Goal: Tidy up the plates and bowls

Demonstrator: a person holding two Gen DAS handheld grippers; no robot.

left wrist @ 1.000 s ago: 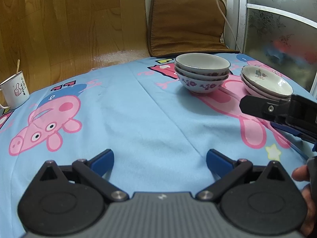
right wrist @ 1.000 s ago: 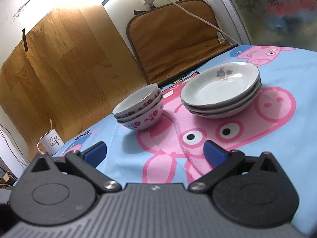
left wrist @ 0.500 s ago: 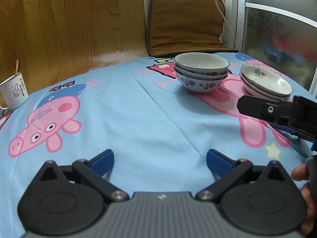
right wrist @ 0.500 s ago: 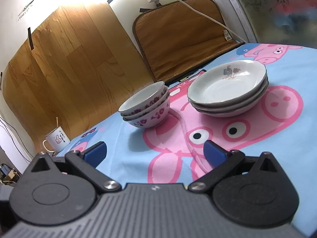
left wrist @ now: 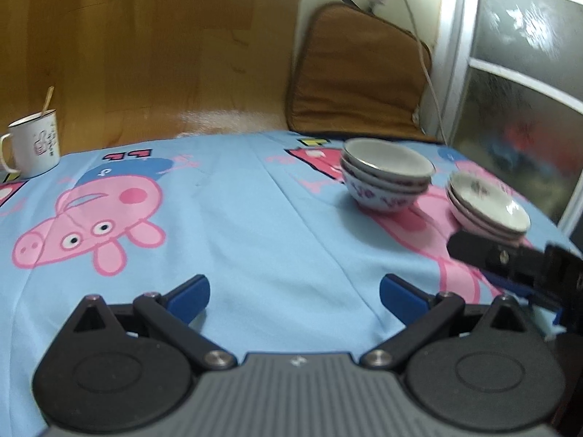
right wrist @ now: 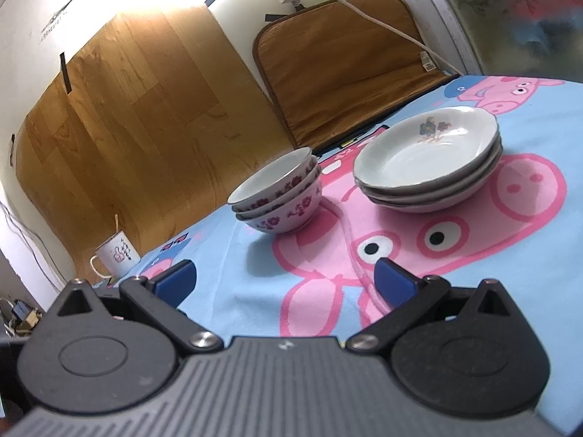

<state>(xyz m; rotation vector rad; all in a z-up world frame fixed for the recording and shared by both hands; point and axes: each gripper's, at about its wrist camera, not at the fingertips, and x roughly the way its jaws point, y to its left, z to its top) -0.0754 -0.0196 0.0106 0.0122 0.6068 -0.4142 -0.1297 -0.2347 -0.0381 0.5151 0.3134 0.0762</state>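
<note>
The left gripper (left wrist: 294, 291) hangs low with its 2 blue-tipped fingers (left wrist: 189, 293) spread wide, gripping nothing. The right gripper (right wrist: 286, 277) (seen from the left wrist as a dark body at the right edge) is likewise spread and empty.

Wood-panelled wall (right wrist: 145, 109), frosted glass door (left wrist: 521, 83)

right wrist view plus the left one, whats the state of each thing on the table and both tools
bowls: three nested in one upright stack, empty on top
plates: three stacked upright beside the bowls, apart from them, top one empty
mug: upright at the far corner, a stick standing in it
left tool: open, holding nothing
right tool: open, holding nothing
</note>
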